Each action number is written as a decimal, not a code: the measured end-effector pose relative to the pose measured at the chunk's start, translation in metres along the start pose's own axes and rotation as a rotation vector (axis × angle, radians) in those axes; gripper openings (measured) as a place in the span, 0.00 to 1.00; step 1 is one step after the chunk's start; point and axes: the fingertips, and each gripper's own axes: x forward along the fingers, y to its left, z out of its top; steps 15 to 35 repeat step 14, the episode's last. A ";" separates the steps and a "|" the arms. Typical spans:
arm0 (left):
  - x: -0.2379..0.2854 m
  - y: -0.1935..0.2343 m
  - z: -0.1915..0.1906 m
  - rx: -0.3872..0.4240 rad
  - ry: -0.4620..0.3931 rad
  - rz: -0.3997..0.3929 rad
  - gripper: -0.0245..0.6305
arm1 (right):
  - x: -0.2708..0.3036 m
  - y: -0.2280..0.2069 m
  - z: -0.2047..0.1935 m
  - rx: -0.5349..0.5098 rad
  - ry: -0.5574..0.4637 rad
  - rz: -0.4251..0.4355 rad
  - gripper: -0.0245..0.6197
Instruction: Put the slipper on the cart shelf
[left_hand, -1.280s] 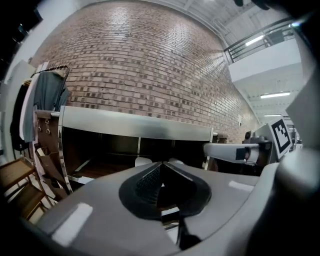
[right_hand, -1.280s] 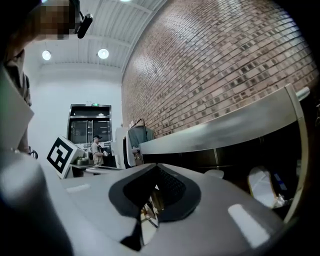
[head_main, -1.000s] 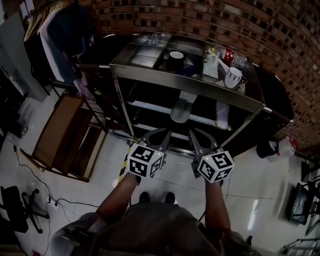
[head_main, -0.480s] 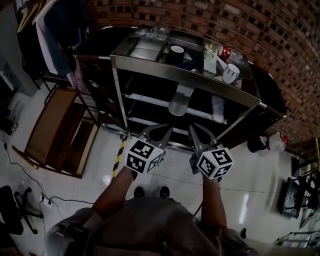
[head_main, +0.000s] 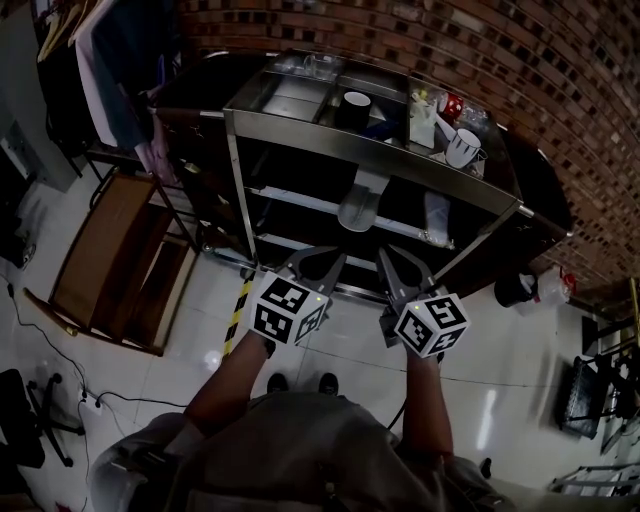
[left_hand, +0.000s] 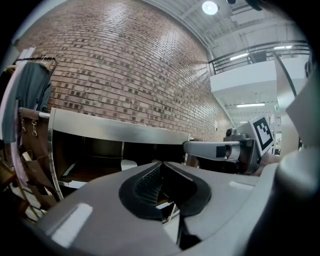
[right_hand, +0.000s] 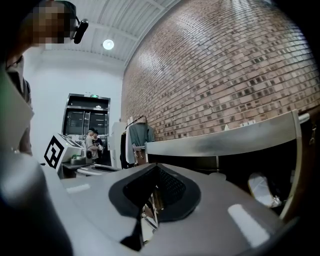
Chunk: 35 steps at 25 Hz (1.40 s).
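At 6 o'clock, nearest: person stands on the pale floor (head_main: 500, 380), both tools held low ahead of the body.
Left gripper (head_main: 318, 260): jaws clenched tip to tip, nothing between them; confirmed in its own view.
Right gripper (head_main: 396, 260): likewise pressed together and empty; just beside the left one, not touching it.
Why held so (judgement): both point at 12 o'clock but stop short of the cart. This reads as a rest pose clear of the shelves, not a carry.
Cart (head_main: 300, 135), 12 o'clock: steel frame with the open side facing the person, so its shelves can be reached from the front.
Slipper (head_main: 358, 205): grey, lying flat on the middle shelf with its near end at the front edge, at 12 o'clock beyond the tips and well apart from both.
Task status (judgement): placement looks done.
Shelf neighbour, 1 o'clock: pale item (head_main: 436, 220); kind not determinable.
Top tray: dark mug (head_main: 352, 105) and white mug (head_main: 463, 148); not involved in the task.
Head view only: whole layout, with both tools and the slipper's outline together.
Left gripper view only: right tool side-on at 3 o'clock; pale toe under the cart's rail.
Right gripper view only: hanging clothes (right_hand: 137, 132), distant people (right_hand: 92, 142) by a dark doorway, and a pale object (right_hand: 262, 190) on a shelf at 4 o'clock. Cannot tell whether that object is the slipper.
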 end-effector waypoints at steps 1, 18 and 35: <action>0.000 0.000 0.000 -0.001 0.001 0.000 0.05 | 0.001 0.000 0.001 -0.002 -0.001 0.003 0.04; 0.007 -0.008 0.002 0.006 0.013 -0.013 0.05 | -0.002 -0.004 0.011 -0.015 -0.011 0.008 0.04; 0.007 -0.008 0.002 0.006 0.013 -0.013 0.05 | -0.002 -0.004 0.011 -0.015 -0.011 0.008 0.04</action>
